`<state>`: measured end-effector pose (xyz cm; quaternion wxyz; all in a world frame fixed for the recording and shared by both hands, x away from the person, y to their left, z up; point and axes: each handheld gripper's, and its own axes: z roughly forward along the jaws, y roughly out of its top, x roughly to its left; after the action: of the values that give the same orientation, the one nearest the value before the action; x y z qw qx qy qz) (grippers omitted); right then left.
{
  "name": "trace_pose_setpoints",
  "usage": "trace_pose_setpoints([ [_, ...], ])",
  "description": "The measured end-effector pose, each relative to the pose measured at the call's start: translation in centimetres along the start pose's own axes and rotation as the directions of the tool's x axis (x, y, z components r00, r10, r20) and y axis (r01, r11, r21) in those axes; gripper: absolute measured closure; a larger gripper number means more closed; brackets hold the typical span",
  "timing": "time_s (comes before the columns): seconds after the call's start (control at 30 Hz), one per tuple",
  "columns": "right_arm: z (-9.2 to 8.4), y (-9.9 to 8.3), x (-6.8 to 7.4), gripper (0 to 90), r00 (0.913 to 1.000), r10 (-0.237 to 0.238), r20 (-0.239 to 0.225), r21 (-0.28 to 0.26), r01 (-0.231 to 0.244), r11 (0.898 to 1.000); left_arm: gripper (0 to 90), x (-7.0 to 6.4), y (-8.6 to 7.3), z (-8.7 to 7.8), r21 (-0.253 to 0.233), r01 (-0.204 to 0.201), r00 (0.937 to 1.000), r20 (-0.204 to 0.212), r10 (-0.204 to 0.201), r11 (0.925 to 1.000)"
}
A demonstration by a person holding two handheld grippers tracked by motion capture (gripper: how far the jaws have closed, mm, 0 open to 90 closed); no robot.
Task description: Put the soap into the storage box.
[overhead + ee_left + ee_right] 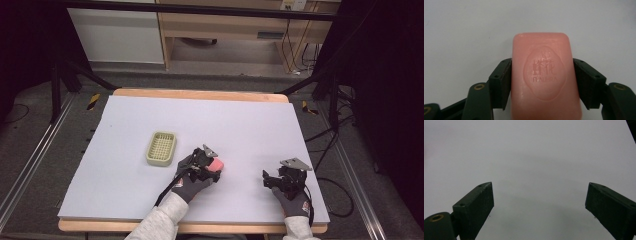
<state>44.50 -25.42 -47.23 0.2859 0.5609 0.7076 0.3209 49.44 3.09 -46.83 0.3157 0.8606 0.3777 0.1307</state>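
A pink bar of soap with an embossed oval stamp lies on the pale table. My left gripper is shut on it, both pads pressing its long sides. From above, the soap shows just right of the left gripper, near the table's middle front. A pale green slotted soap dish stands to the left of that hand, apart from it. My right gripper rests at the front right, and in its own view its jaws stand wide apart over bare table with nothing between them.
The pale board rests on a wooden tabletop whose edge shows at the back. Black frame legs, cables and a wooden cabinet stand beyond the table.
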Motion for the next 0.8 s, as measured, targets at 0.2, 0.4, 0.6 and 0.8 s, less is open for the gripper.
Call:
trace_pose_setpoints([
  [0.2, 0.02, 0.0, -0.01, 8.6, 1.0, -0.004, 0.0, 0.001, 0.004, 1.0, 36.8, 0.08, 0.0, -0.03, 0.003, -0.003, 1.0, 0.003, 0.003, 1.0],
  [0.4, 0.1, -0.01, 0.09, 8.5, 1.0, -0.007, 0.001, 0.008, 0.007, 1.0, 36.8, 0.07, -0.03, 0.0, 0.0, -0.004, 1.0, 0.005, 0.004, 1.0],
  [0.6, 0.1, 0.0, 0.07, 8.5, 1.0, -0.006, 0.003, 0.007, 0.006, 1.0, 36.5, 0.22, 0.0, 0.04, 0.008, -0.008, 0.9998, 0.016, 0.008, 0.9999],
  [0.8, 0.1, 0.0, 0.06, 8.5, 1.0, -0.007, 0.004, 0.006, 0.007, 1.0, 36.9, 0.1, -0.04, 0.24, 0.017, -0.028, 0.9996, 0.005, 0.028, 0.9995],
])
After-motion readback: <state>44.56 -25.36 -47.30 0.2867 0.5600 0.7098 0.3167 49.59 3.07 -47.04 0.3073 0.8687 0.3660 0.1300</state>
